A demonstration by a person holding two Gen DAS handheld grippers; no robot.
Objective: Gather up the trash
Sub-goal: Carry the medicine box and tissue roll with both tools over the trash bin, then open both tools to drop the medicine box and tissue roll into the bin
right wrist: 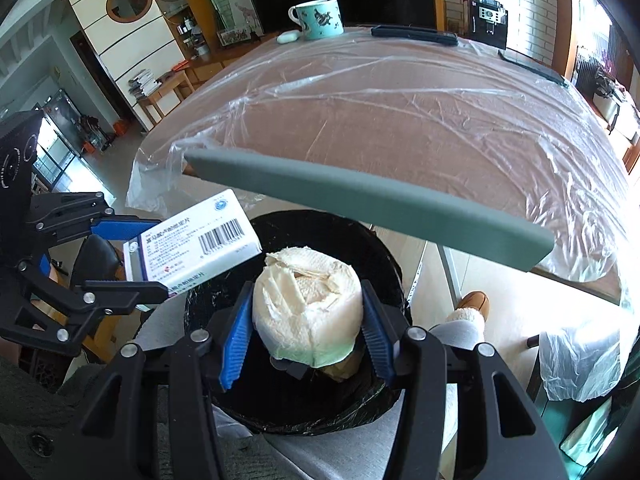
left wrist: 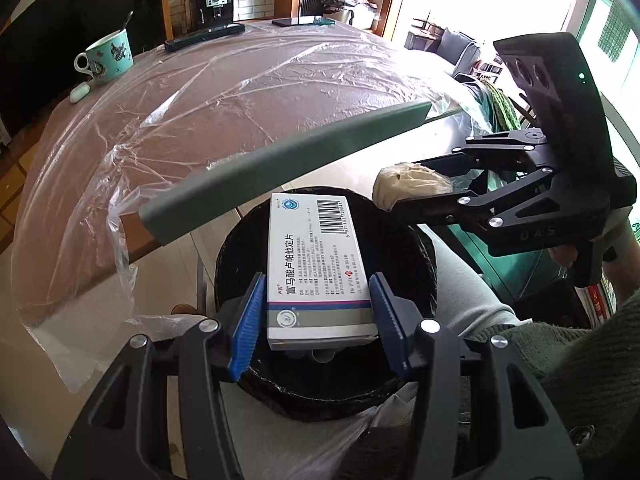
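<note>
While both grippers hang over the black-lined trash bin (right wrist: 296, 396), each one carries a piece of trash. Left of the bin's centre, the left gripper (left wrist: 318, 316) has its blue pads (left wrist: 246, 328) clenched on the short end of a white medicine box (left wrist: 320, 264), which lies flat above the bin mouth with its barcode end pointing away from the pads. In the right wrist view the same box (right wrist: 192, 248) reaches in from the bin's left rim, tilted, its far corner above the opening. Over the middle of the bin, the right gripper (right wrist: 308, 330) grasps a crumpled wad of white tissue (right wrist: 308, 304) between its pads (right wrist: 234, 344), pressed on both sides; the wad hangs inside the rim's outline, clear of the liner. Beyond the bin, a grey-green bar (right wrist: 368, 212) crosses above its far rim, and behind that lies the table (right wrist: 400, 120) under clear plastic sheeting. At the table's far edge from the bin stand a teal mug (right wrist: 318, 18) with a spoon in it, a small white case (right wrist: 289, 37) just beside it, and a dark flat bar (right wrist: 414, 35) to the right of the mug.
</note>
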